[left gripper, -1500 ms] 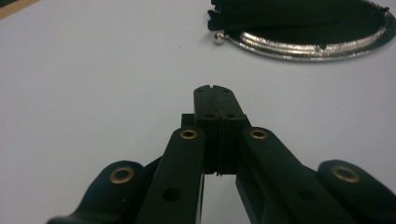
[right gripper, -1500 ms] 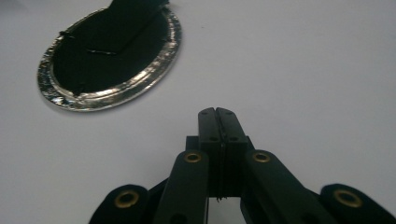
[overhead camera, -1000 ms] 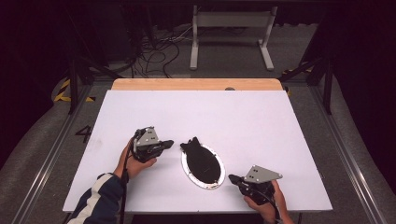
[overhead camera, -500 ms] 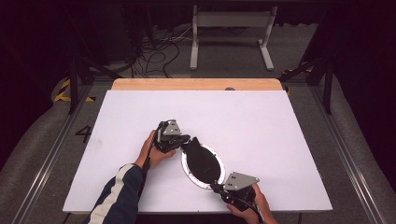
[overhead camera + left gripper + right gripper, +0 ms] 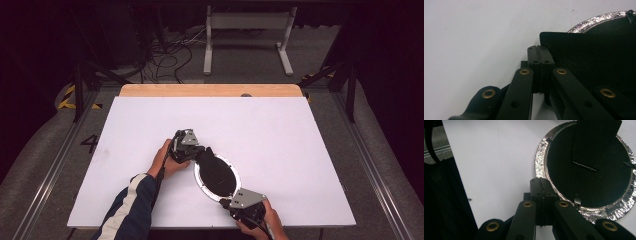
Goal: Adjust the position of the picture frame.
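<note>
An oval black disc (image 5: pixel 216 175) with a crinkled silver foil rim lies flat on the white table (image 5: pixel 280 130). A black flap (image 5: pixel 594 142) stands on its far end. My left gripper (image 5: pixel 200 151) is shut at the disc's upper-left end. In the left gripper view its closed tips (image 5: pixel 541 51) sit beside the black flap (image 5: pixel 579 50), with nothing between the pads. My right gripper (image 5: pixel 226 202) is shut at the disc's near end. Its tips (image 5: pixel 541 182) rest at the foil rim (image 5: pixel 540 157), empty.
A wooden strip (image 5: pixel 210 90) borders the table's far edge. Beyond it on the floor stand a white metal frame (image 5: pixel 247 35) and loose cables (image 5: pixel 170 50). The table's front edge lies close behind my right hand (image 5: pixel 272 220).
My left hand has moved right up to the disc's far end. My right hand has moved left to the disc's near end. Both grippers stayed shut.
</note>
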`<state>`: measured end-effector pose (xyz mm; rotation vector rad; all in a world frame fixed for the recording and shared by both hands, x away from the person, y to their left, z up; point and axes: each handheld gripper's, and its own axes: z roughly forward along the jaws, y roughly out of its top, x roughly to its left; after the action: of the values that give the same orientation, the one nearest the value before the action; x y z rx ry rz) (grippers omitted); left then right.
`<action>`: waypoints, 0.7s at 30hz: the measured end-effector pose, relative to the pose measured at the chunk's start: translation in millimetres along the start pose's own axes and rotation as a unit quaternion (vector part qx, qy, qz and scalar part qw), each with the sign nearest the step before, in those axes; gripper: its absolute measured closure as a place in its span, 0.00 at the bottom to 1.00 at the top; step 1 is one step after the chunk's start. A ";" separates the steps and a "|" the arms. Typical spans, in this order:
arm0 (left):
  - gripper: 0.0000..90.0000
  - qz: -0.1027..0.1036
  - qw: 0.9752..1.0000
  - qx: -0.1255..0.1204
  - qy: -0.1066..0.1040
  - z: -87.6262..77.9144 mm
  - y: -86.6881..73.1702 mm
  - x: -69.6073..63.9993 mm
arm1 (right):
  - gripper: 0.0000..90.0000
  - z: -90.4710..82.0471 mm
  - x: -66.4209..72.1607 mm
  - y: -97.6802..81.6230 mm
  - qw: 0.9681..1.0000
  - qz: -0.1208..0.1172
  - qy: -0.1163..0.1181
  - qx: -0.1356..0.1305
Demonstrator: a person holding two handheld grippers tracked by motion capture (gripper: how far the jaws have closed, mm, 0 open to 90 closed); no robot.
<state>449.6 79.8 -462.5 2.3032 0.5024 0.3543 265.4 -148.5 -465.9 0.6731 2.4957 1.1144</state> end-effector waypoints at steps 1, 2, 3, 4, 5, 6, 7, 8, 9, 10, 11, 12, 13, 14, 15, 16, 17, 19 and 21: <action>1.00 0.001 1.000 0.000 0.000 0.0 0.0 0.2 | 1.00 0.4 1.3 0.6 1.000 -0.001 -0.004 0.001; 1.00 0.003 1.000 0.002 -0.001 -0.3 -0.1 0.6 | 1.00 0.9 1.9 1.0 1.000 -0.003 -0.005 0.001; 1.00 0.003 1.000 0.001 -0.002 -0.4 -0.2 0.8 | 1.00 1.0 2.2 1.4 1.000 -0.002 -0.006 0.003; 1.00 0.004 1.000 0.003 -0.003 -0.6 -0.2 0.8 | 1.00 1.0 2.0 1.5 1.000 -0.001 -0.006 0.003; 1.00 0.003 1.000 0.003 -0.003 -0.7 -0.2 0.4 | 1.00 1.0 2.0 1.5 1.000 0.001 -0.007 0.003; 1.00 0.004 1.000 0.005 -0.003 -0.9 0.1 -0.2 | 1.00 1.0 2.2 1.7 1.000 0.002 -0.008 0.004; 1.00 0.013 1.000 0.009 0.001 -1.5 0.6 -0.6 | 1.00 1.0 2.4 2.1 1.000 0.002 -0.010 0.006; 1.00 0.018 1.000 0.013 0.002 -2.2 0.8 -1.1 | 1.00 1.1 2.8 2.5 1.000 0.000 -0.011 0.008; 1.00 0.019 1.000 0.015 0.002 -2.8 0.5 -0.8 | 1.00 1.1 2.5 2.3 1.000 -0.001 -0.012 0.007; 1.00 0.020 1.000 0.014 0.000 -3.2 0.2 0.2 | 1.00 1.1 2.0 2.0 1.000 0.002 -0.010 0.007; 1.00 0.013 1.000 0.012 -0.004 -4.0 -1.1 1.1 | 1.00 1.1 1.2 1.9 1.000 0.004 -0.009 0.006; 1.00 0.008 1.000 0.012 -0.007 -4.4 -1.8 1.4 | 1.00 1.2 0.2 1.8 1.000 0.007 -0.007 0.006; 1.00 0.009 1.000 0.011 -0.009 -4.6 -2.1 2.0 | 1.00 1.1 0.1 1.8 1.000 0.006 -0.009 0.006; 1.00 0.009 1.000 0.011 -0.009 -4.6 -2.1 2.0 | 1.00 1.1 0.1 1.8 1.000 0.006 -0.009 0.006; 1.00 0.010 1.000 0.013 -0.010 -5.6 -2.6 2.5 | 1.00 1.1 -0.1 1.9 1.000 0.006 -0.010 0.007; 1.00 0.009 1.000 0.015 -0.010 -6.4 -3.1 2.4 | 1.00 1.0 -0.3 1.9 1.000 0.006 -0.010 0.007; 1.00 0.009 1.000 0.015 -0.010 -7.2 -3.6 3.0 | 1.00 1.0 -0.8 1.8 1.000 0.007 -0.011 0.007; 1.00 0.009 1.000 0.018 -0.013 -8.5 -4.4 3.6 | 1.00 0.8 -1.3 1.6 1.000 0.008 -0.011 0.007; 1.00 0.006 1.000 0.016 -0.017 -10.9 -7.2 5.4 | 1.00 0.6 -3.9 1.5 1.000 0.012 -0.013 0.008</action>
<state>448.3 93.6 -459.6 2.3407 0.4806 0.3133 269.4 -149.5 -464.7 0.7204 2.4832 1.0871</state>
